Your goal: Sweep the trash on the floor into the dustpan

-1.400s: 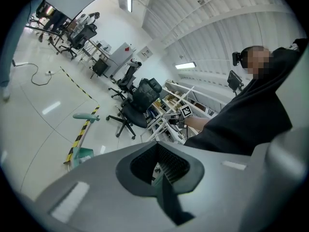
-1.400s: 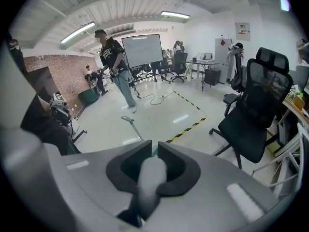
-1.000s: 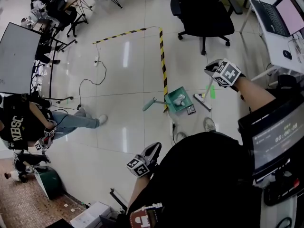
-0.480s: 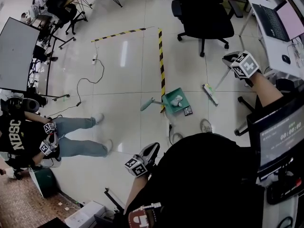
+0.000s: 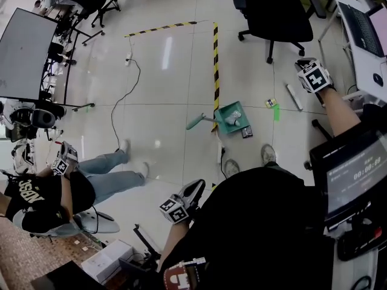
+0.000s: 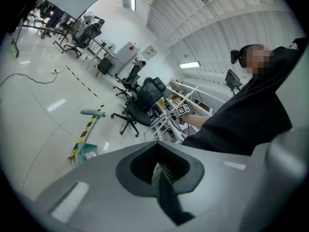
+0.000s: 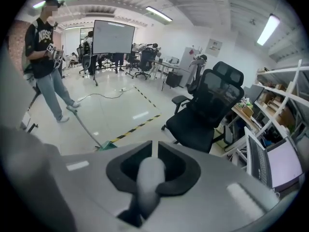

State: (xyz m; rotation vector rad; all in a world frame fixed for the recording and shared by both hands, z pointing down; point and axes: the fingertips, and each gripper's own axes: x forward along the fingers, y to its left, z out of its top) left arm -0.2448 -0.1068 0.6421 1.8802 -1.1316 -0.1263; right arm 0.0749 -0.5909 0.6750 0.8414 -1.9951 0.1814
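Note:
The green dustpan [image 5: 228,112] stands on the floor beside the yellow-black tape, its long handle [image 5: 196,122] lying to the left. Grey crumpled trash [image 5: 233,119] lies inside it. A small dark item [image 5: 246,132] rests at its right corner. My right gripper [image 5: 302,65] is shut on the broom's grey handle [image 7: 150,175]; the broom's pale head [image 5: 294,96] sits on the floor well right of the dustpan. A small scrap [image 5: 270,103] lies between them. My left gripper [image 5: 195,189] hangs shut and empty near my body. The dustpan [image 6: 88,150] also shows in the left gripper view.
A black office chair [image 5: 275,11] stands behind the dustpan, and a desk with a laptop [image 5: 363,23] is at the right. A person [image 5: 66,189] with grippers stands at the left. A cable [image 5: 124,95] trails over the floor. A green tape mark [image 5: 277,112] lies near the scrap.
My right gripper has carried the broom to the right, away from the dustpan. The person at the left has stepped across the floor. My left gripper has stayed put.

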